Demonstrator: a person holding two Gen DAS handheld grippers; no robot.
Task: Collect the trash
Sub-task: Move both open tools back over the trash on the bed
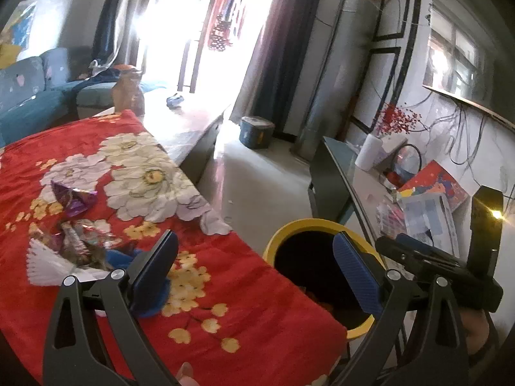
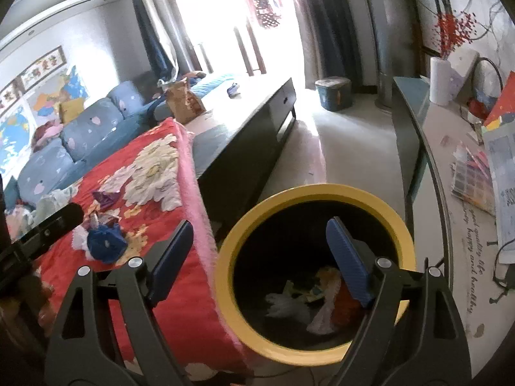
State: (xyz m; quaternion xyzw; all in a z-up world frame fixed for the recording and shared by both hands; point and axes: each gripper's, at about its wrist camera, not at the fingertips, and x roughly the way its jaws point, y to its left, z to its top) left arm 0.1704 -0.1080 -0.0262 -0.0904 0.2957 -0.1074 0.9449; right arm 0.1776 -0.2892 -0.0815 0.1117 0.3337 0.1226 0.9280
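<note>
Left gripper jaws wide apart, nothing between them; it hangs over the edge of the bench covered by a red flower-print blanket, one blue pad over the blanket, the other over the bin mouth. Right gripper jaws also apart and empty, above the round black bin with a yellow rim, which stands on the floor touching the blanket's pink fringe. Inside the bin: white crumpled plastic, something red, paper scraps. Still on the blanket: crumpled purple foil wrapper, shiny silver-pink wrapper on a white pleated paper, and a blue crumpled wad, grouped near each other, well apart from the bin.
</note>
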